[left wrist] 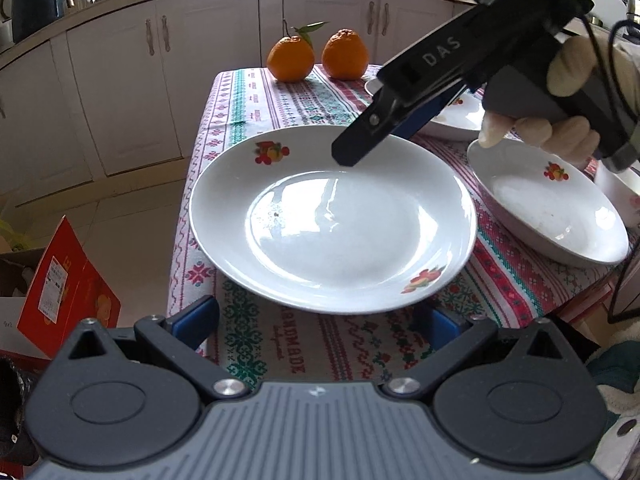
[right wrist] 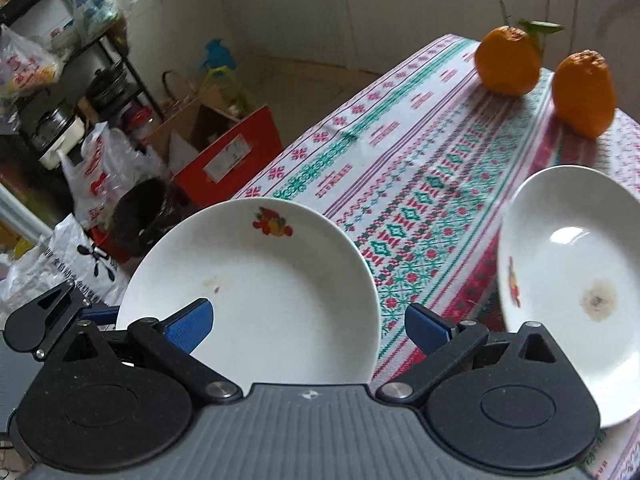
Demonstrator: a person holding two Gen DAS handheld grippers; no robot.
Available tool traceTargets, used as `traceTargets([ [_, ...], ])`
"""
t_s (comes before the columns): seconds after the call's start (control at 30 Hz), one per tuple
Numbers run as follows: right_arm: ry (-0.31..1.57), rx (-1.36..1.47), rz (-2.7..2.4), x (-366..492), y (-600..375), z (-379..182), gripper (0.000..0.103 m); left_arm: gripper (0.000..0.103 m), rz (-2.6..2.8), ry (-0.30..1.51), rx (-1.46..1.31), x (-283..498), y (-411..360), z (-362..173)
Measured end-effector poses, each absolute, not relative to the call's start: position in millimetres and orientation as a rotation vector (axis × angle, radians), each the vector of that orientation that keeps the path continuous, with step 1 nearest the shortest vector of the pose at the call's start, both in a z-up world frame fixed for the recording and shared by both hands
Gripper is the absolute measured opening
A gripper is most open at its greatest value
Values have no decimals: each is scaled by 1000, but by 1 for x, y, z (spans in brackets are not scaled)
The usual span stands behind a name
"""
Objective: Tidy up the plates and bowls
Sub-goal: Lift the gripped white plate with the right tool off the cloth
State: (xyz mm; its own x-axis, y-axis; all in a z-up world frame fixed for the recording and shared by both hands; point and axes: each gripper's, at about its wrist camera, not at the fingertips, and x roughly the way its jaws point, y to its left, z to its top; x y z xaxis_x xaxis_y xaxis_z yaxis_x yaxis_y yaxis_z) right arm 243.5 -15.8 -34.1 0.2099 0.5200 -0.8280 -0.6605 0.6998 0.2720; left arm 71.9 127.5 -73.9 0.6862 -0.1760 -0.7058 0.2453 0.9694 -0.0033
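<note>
The left wrist camera sits low at the near end of the counter [left wrist: 304, 96], close over the large plate [left wrist: 332, 220], facing along the cloth toward the two oranges [left wrist: 316, 58] and the cabinets [left wrist: 120, 80]; the right wrist camera looks from the counter's right side, tilted, across the same plate [right wrist: 256, 292] toward the floor clutter and red box [right wrist: 224, 160]; both views share the plate, the oranges [right wrist: 544, 80] and the patterned cloth [right wrist: 420, 168].
</note>
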Motion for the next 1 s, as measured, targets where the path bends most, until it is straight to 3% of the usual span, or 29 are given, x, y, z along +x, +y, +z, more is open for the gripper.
traceTargets([
  [0.43,1138,-164,939,264,-4,-45,103,102,-273,751,113,71,130,-73],
  [0.77,1190,-99,1018,280,-5,-46,86,101,-314,741,131,70,129,-67],
  [1.0,1204,-65,1044,285,-8,-47,85,101,-332,742,149,72,128,-65],
])
